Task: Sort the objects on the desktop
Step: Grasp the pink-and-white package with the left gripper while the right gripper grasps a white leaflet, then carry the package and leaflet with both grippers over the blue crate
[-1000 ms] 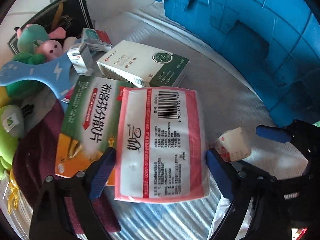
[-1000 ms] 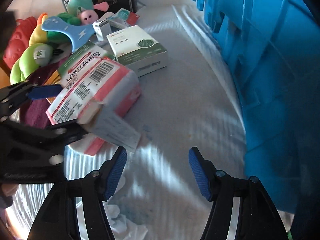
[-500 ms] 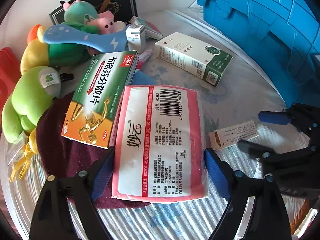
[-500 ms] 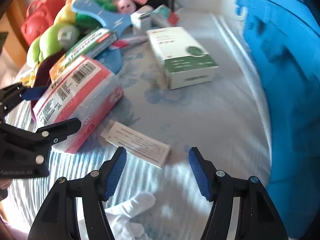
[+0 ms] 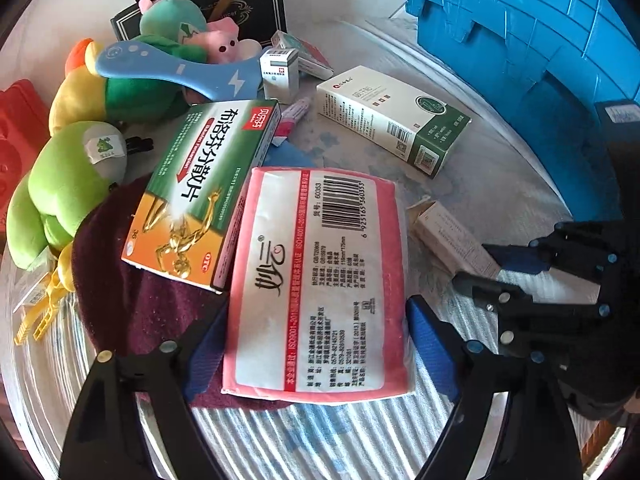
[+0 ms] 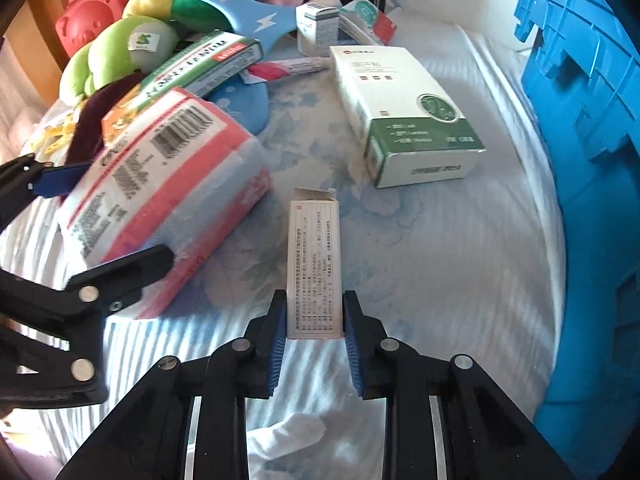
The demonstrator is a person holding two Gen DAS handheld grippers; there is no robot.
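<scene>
My left gripper (image 5: pixel 316 356) is shut on a pink and white tissue pack (image 5: pixel 320 276), its blue pads pressed against both long sides. The pack also shows in the right wrist view (image 6: pixel 160 200), lying on the striped cloth. My right gripper (image 6: pixel 315 332) is shut on the near end of a small slim white box (image 6: pixel 314 264), which lies flat and points away from me. In the left wrist view that slim box (image 5: pixel 448 240) sits right of the pack, with the right gripper (image 5: pixel 496 272) at its end.
A green and white box (image 6: pixel 404 112) lies beyond the slim box. A green and orange medicine box (image 5: pixel 200 196), plush toys (image 5: pixel 64 184), a blue paddle (image 5: pixel 176 72) and a maroon cloth (image 5: pixel 120 280) crowd the left. A blue crate (image 6: pixel 592 160) walls the right.
My right gripper has moved up to the slim white box and closed on its near end. The left gripper still holds the tissue pack, lowered onto the cloth.
</scene>
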